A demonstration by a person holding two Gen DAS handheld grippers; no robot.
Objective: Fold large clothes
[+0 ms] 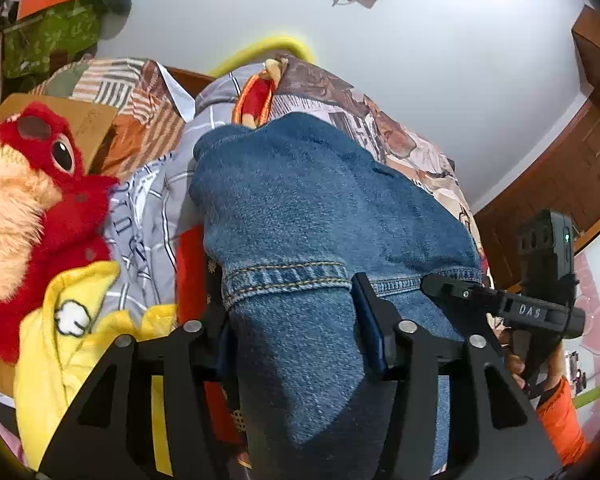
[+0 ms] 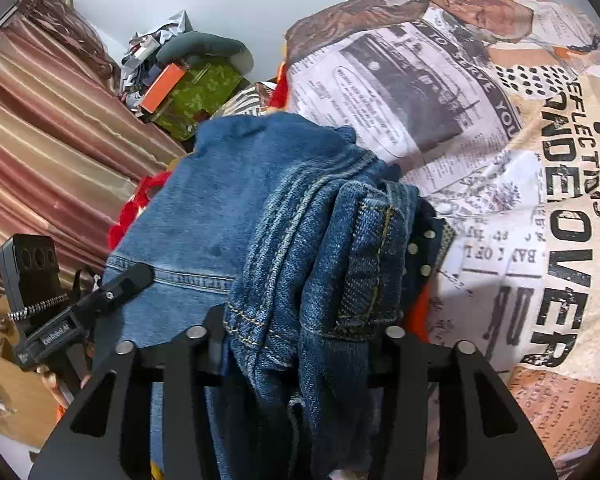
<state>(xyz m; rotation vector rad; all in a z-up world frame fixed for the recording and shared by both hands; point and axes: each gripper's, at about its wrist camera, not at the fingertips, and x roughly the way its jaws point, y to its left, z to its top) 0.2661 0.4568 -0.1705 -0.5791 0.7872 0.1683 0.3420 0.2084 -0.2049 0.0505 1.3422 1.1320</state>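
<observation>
Your left gripper (image 1: 296, 332) clamps a single layer of the jeans (image 1: 320, 208); your right gripper (image 2: 304, 332) pinches a thick bunched wad of seams. That heavy, stiff denim could slip out of the right pads. Ahead lies the soft, rumpled printed bedding (image 2: 520, 200).

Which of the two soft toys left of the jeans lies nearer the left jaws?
The yellow toy, right beside the left gripper; the red plush sits farther up.
</observation>
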